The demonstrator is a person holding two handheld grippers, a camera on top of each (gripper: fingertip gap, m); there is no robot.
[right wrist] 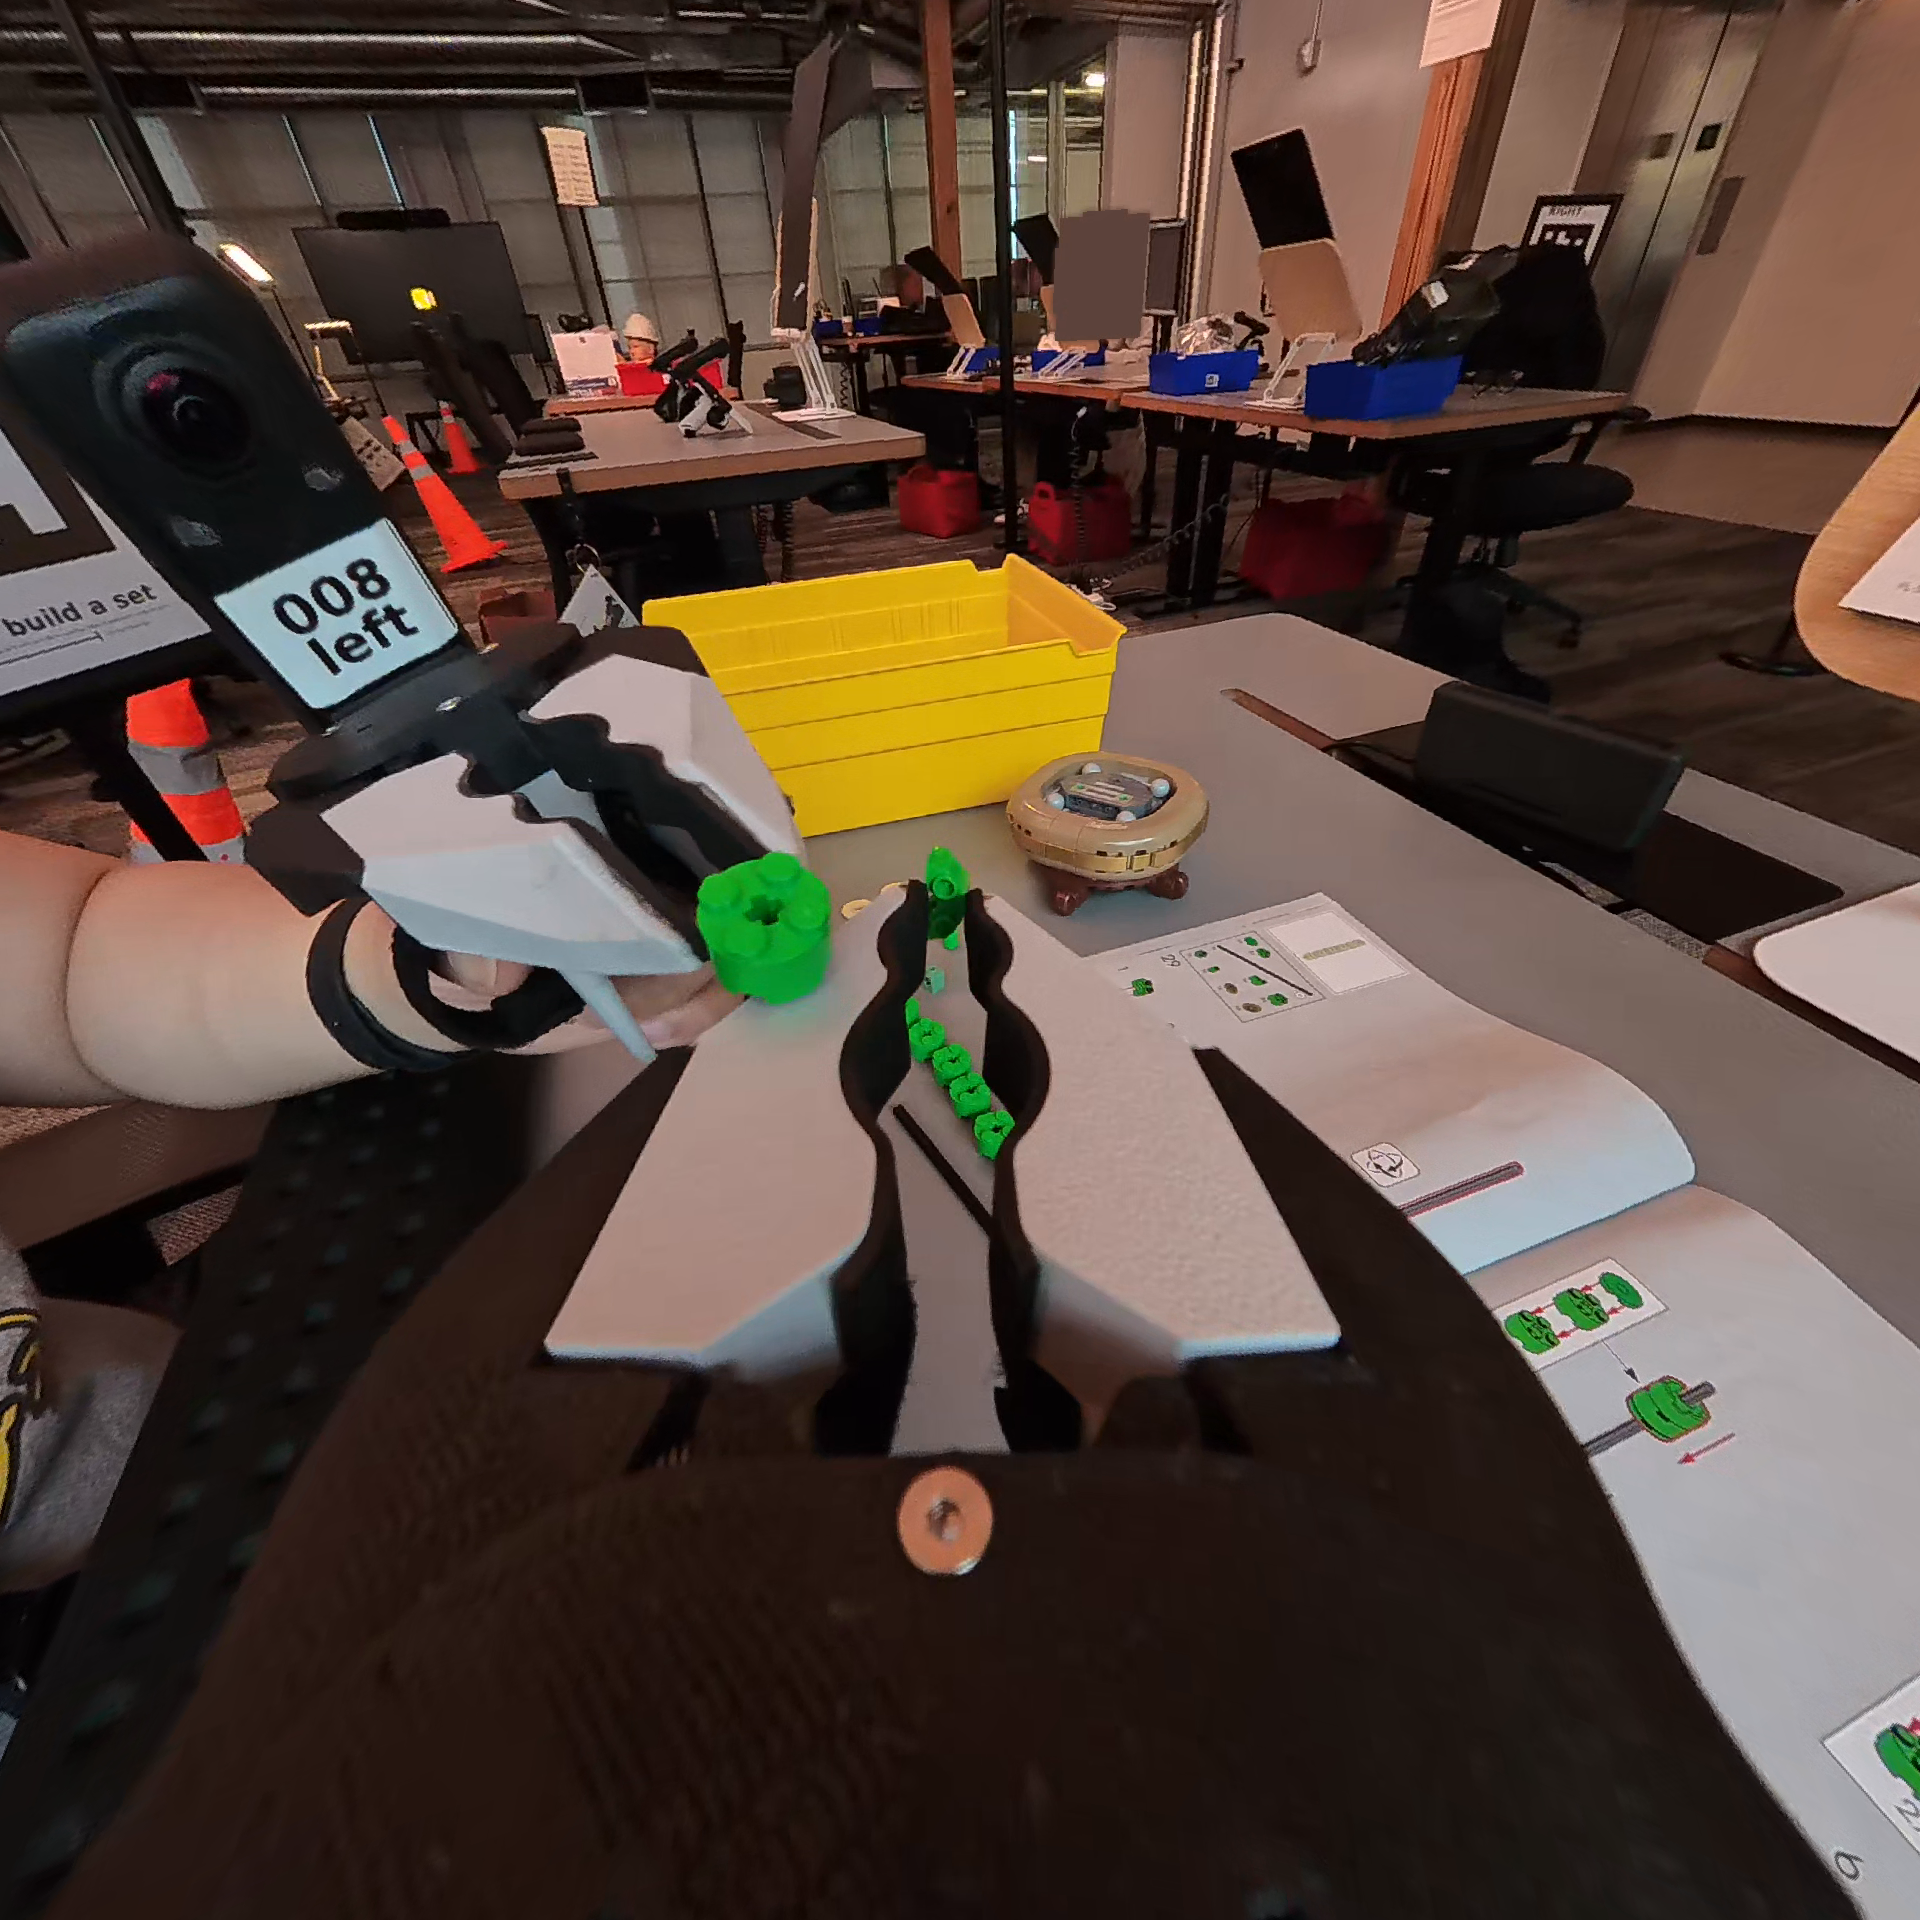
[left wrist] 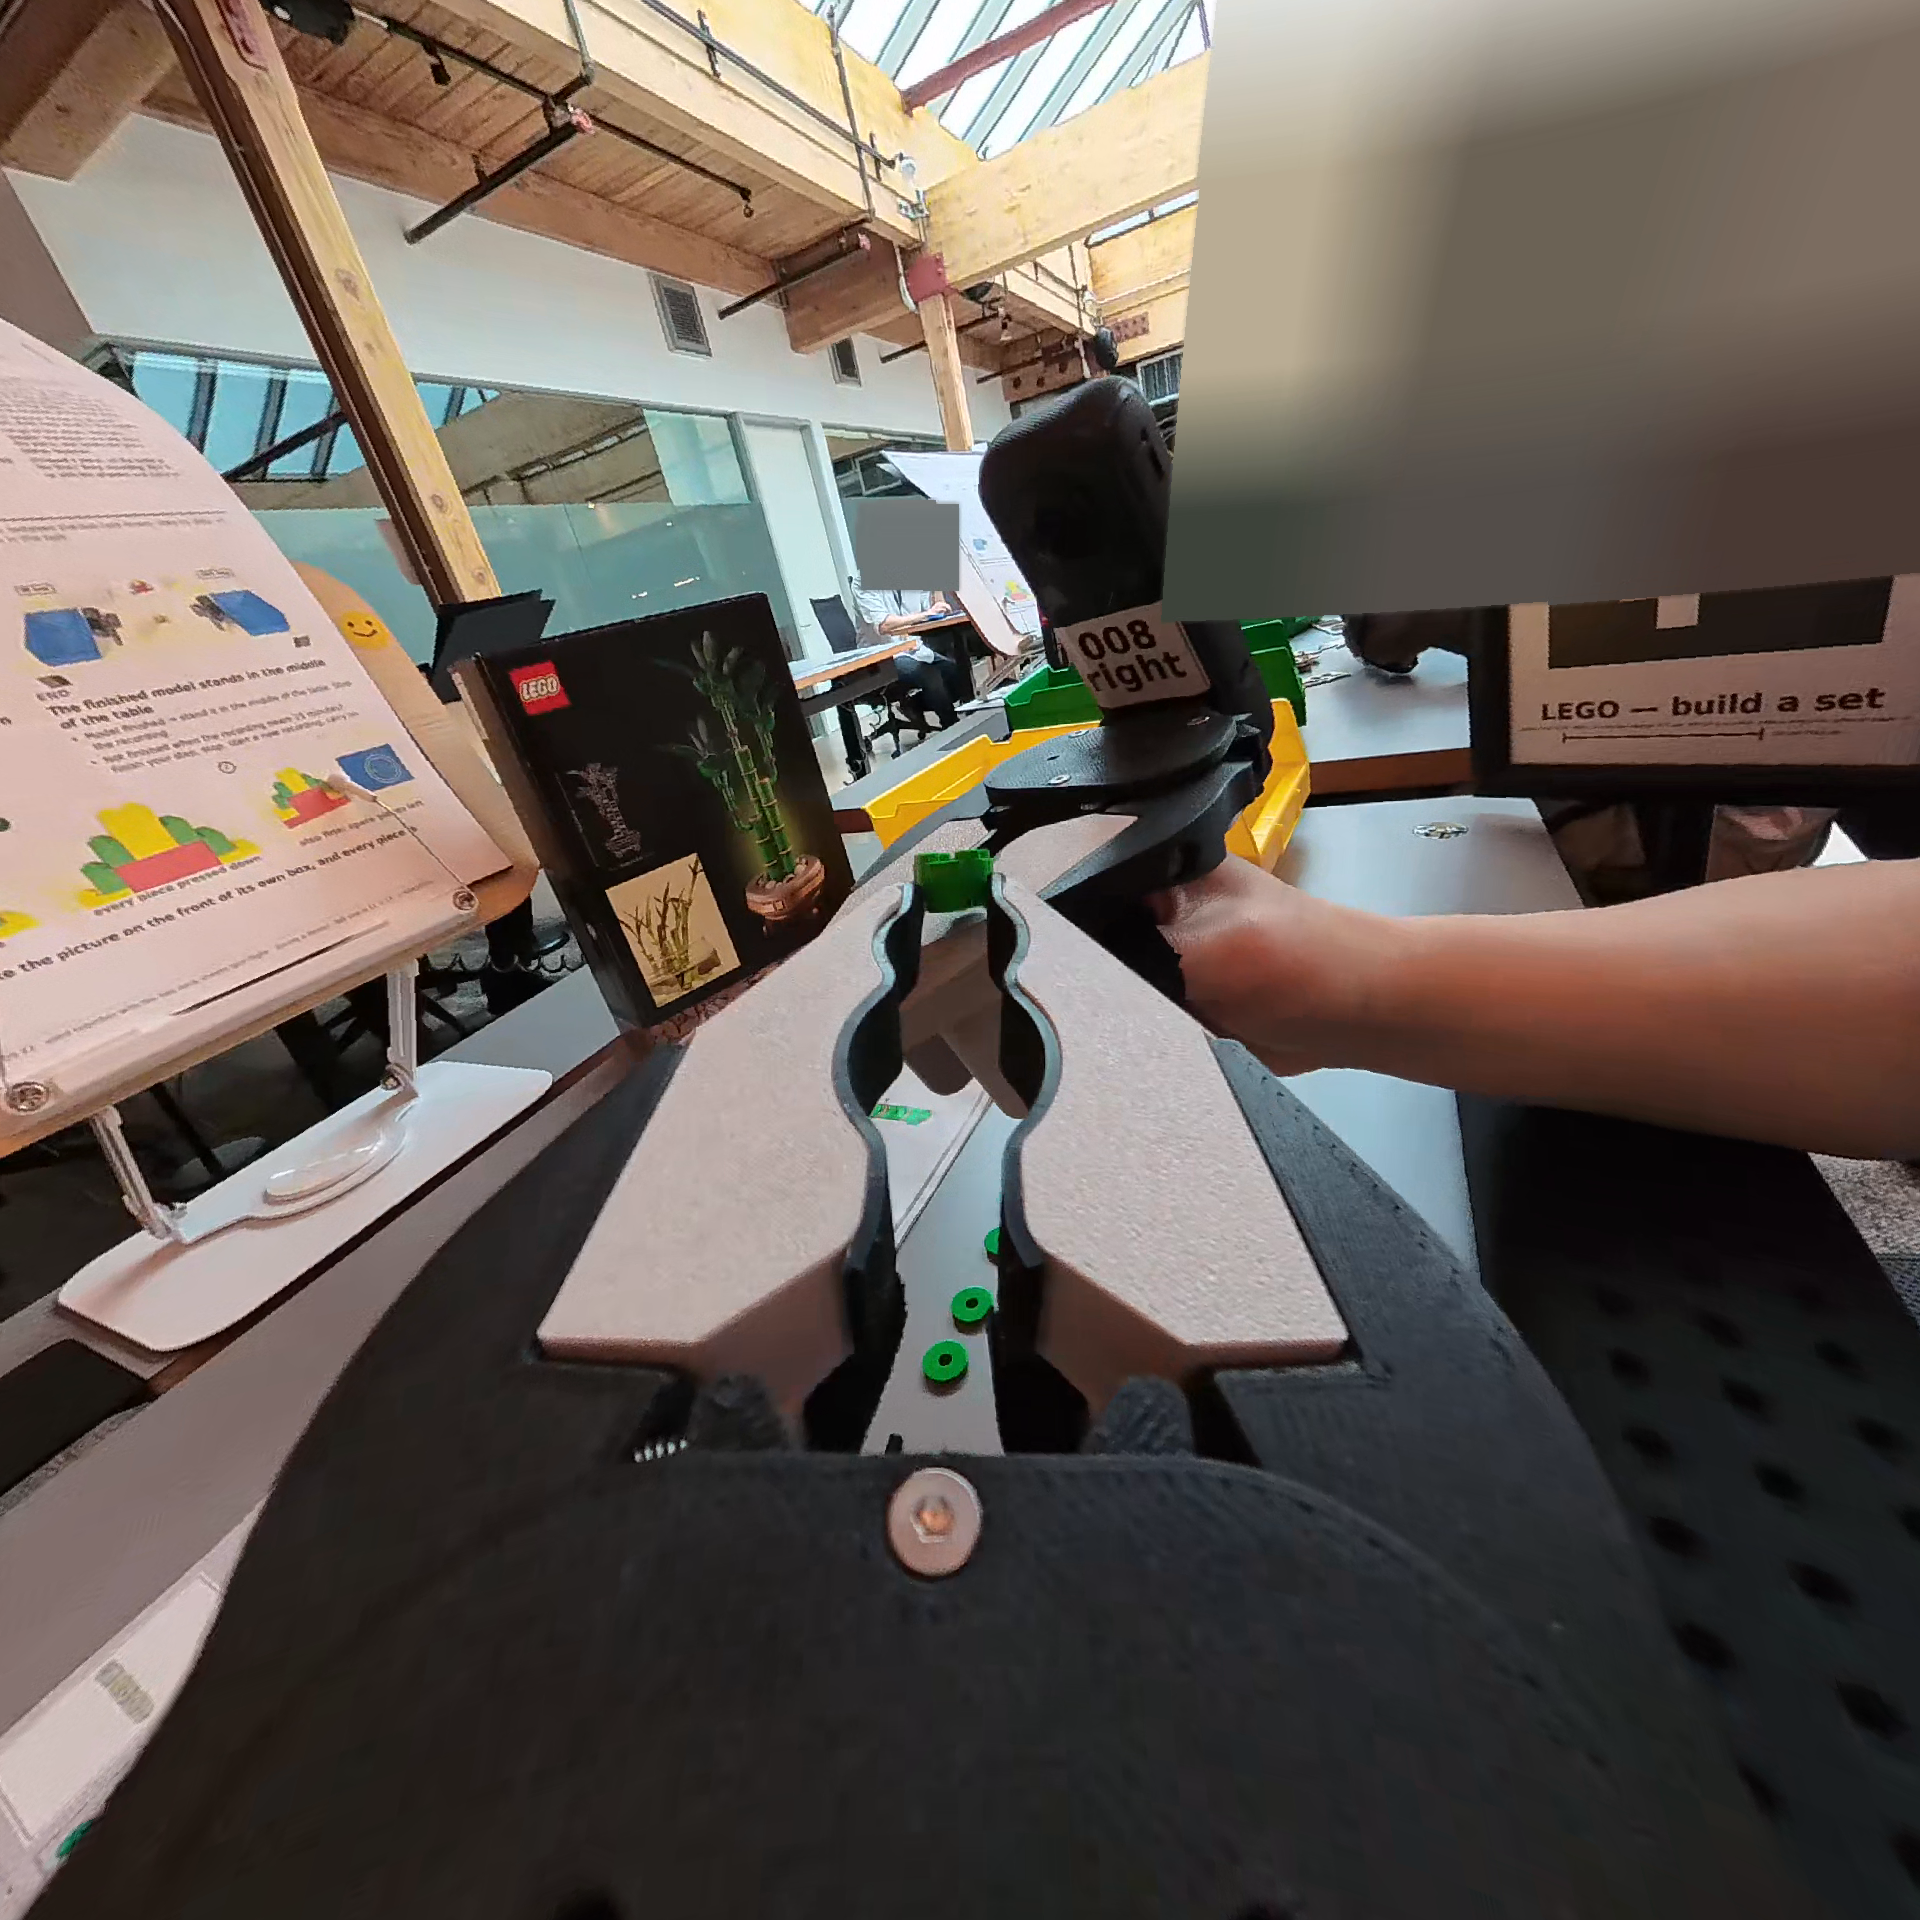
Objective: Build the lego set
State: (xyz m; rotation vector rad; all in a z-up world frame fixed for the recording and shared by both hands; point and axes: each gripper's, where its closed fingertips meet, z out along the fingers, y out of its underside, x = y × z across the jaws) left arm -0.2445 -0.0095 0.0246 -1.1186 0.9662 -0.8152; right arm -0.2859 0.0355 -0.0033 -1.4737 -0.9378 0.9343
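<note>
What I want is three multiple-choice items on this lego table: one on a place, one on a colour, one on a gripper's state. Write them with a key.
1. The tan pot base stands
A. in the yellow bin
B. on the table beside the bin
C. on the instruction booklet

2. The round brick in the left gripper is
A. yellow
B. blue
C. green

3. The right gripper is
A. shut on a small green piece
B. open, empty
C. shut on an orange cone

Key: B, its brown feet rest on the tabletop; C, bright green in both views; A, the piece sits pinched between its tips.
</note>
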